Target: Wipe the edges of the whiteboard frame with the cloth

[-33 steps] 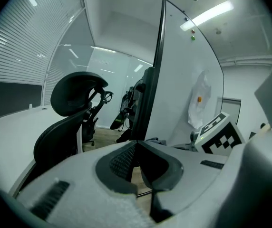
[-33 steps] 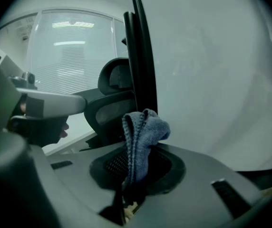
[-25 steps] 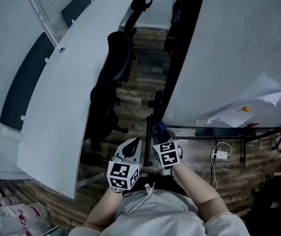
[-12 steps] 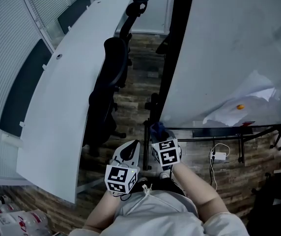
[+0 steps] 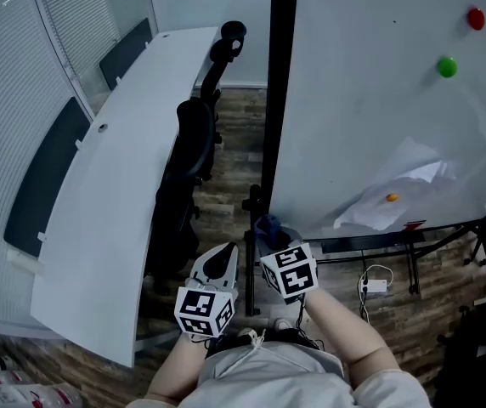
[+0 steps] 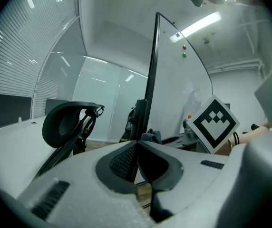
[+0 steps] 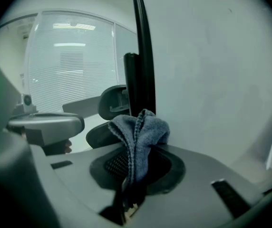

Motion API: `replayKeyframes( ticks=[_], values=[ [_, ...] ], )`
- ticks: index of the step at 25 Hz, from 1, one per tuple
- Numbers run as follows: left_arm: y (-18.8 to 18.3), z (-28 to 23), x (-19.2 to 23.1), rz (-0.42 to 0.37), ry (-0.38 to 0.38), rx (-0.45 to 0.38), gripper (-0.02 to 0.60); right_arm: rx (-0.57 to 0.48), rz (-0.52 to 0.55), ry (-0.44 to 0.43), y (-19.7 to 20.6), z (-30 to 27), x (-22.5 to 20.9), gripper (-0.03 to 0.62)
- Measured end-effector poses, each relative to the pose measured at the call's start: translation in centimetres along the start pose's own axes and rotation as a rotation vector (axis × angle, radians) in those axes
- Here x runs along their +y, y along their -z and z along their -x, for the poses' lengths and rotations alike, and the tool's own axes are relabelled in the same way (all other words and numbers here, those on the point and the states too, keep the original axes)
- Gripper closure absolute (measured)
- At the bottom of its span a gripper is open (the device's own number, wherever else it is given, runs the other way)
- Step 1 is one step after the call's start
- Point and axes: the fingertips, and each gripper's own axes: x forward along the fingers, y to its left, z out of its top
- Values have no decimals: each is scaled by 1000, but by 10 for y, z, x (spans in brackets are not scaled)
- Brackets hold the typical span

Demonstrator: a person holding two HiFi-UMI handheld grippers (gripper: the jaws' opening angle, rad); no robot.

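We stand in an office meeting room: a long curved white table [image 5: 98, 219] lined with black swivel chairs [image 5: 194, 138], a large whiteboard [image 5: 370, 100] on a stand, slatted blinds [image 5: 1, 66], glass partitions [image 6: 102, 103] and ceiling strip lights [image 6: 200, 23]

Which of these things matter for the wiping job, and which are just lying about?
In use: cloth, whiteboard frame, right hand-held gripper clamped on the cloth.
Lying about: office chair, long desk, green magnet, sheet of paper.

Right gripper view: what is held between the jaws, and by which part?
The right gripper is shut on the cloth, pinching its lower end; the bunched top sticks out above the jaws.
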Motion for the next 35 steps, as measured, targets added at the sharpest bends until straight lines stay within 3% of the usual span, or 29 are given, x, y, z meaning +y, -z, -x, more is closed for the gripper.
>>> replayKeyframes(
  ticks=[8, 19, 29, 35],
  values=[
    [-49, -7, -12, -70, 42, -41, 563, -63, 52, 22, -49, 29, 0, 526],
    [-103, 4, -24, -132, 56, -133, 563, -332, 160, 102, -135, 81, 4, 526],
    [-154, 3, -36, -171, 101, -196, 564, -483, 216, 110, -209, 118, 15, 526],
    [-189, 4, -41, -201, 116, -246, 563, -594, 257, 170, -254, 145, 21, 526]
  ],
)
